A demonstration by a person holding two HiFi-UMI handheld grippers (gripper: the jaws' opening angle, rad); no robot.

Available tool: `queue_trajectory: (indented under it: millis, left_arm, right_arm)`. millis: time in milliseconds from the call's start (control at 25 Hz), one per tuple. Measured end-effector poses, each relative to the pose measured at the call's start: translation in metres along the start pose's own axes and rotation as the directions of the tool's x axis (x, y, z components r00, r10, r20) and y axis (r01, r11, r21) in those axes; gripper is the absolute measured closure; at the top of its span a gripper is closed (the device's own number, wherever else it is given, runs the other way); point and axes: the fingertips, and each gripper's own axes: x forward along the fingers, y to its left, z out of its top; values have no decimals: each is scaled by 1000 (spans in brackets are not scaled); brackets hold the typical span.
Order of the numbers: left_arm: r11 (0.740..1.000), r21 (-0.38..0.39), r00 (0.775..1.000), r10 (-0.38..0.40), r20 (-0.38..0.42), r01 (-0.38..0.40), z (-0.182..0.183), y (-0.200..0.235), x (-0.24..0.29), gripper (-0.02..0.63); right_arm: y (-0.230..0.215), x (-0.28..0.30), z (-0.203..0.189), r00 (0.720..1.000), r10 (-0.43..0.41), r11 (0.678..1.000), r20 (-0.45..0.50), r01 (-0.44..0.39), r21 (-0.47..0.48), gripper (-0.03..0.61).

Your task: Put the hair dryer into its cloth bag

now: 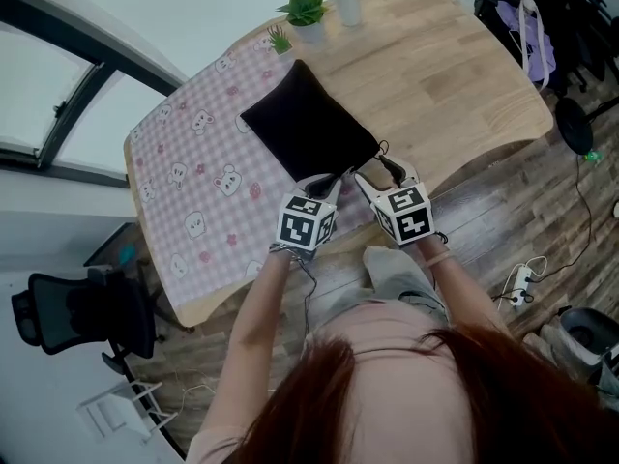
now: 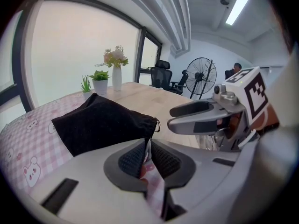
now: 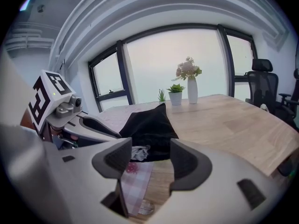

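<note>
**Left gripper pinching bag mouth, right gripper open beside it**

Left gripper: jaws pressed together on a thin fold at the near corner of the bag's mouth; a pale strip shows between the pads.

Right gripper: jaws wide apart, nothing gripped. It is just right of the left one, and the bag's mouth shows beyond the gap.

Black cloth bag: lies bulging on the table, mouth toward the person, closed end pointing far-left. Its left part sits on the pink checked tablecloth, its right part on bare wood.

At the far edge, well apart from the bag: vase of flowers, potted plant, smaller plant.

Around the table: office chair near-left on the floor, power strip near-right, floor fan beyond the table.
</note>
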Motion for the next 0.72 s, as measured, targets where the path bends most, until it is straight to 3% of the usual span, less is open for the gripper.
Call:
queue_trajectory:
  millis: [400, 720]
  left_arm:
    - [999, -9, 994, 52, 97, -51, 18, 3, -31, 594]
    - [993, -3, 963, 117, 242, -120, 45, 4, -75, 594]
  right_arm:
    - [8, -17, 22, 999, -11, 999, 44, 12, -30, 334]
    - [19, -32, 40, 995, -30, 999, 97, 34, -41, 372]
